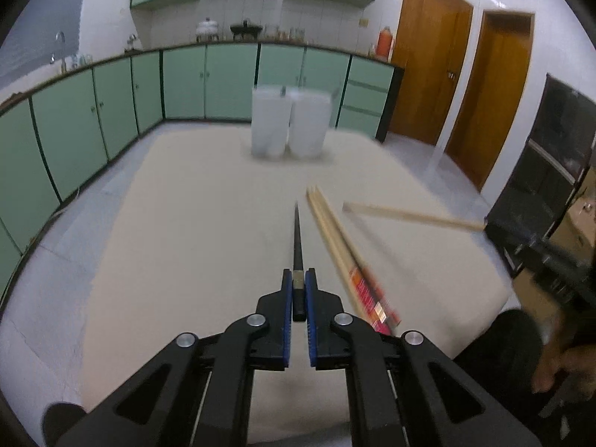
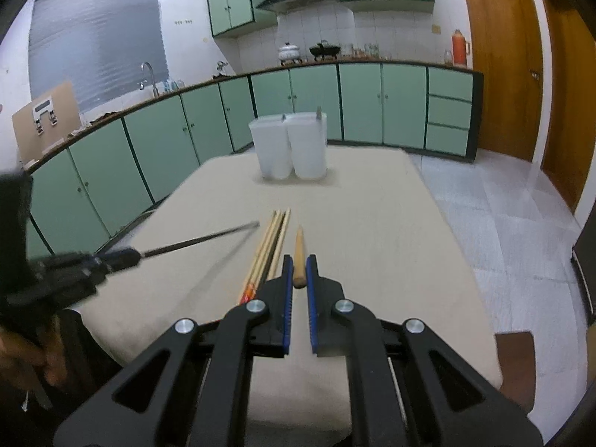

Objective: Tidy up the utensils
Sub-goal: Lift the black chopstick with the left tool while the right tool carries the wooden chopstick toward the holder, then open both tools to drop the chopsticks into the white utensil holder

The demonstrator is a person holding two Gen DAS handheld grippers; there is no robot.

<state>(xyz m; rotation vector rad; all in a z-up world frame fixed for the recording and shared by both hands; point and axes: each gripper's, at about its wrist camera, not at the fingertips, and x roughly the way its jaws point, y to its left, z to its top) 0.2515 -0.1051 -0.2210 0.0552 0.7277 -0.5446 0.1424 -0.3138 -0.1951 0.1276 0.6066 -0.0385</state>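
My left gripper (image 1: 298, 285) is shut on a black chopstick (image 1: 297, 240) that points forward above the table; it also shows in the right wrist view (image 2: 201, 240). My right gripper (image 2: 298, 272) is shut on a light wooden chopstick (image 2: 298, 255), seen in the left wrist view (image 1: 409, 216) held out from the right. A bundle of wooden chopsticks (image 1: 335, 246) with red ends lies on the beige table (image 1: 193, 231), just left of my right gripper in its own view (image 2: 270, 246). Two white translucent containers (image 1: 288, 123) stand side by side at the far end (image 2: 288, 147).
Green cabinets (image 2: 160, 149) run along the left and back walls. Wooden doors (image 1: 428, 74) stand at the right. A dark cabinet (image 1: 551, 171) is at the right of the table. A utensil handle sticks out of the right container (image 2: 318, 113).
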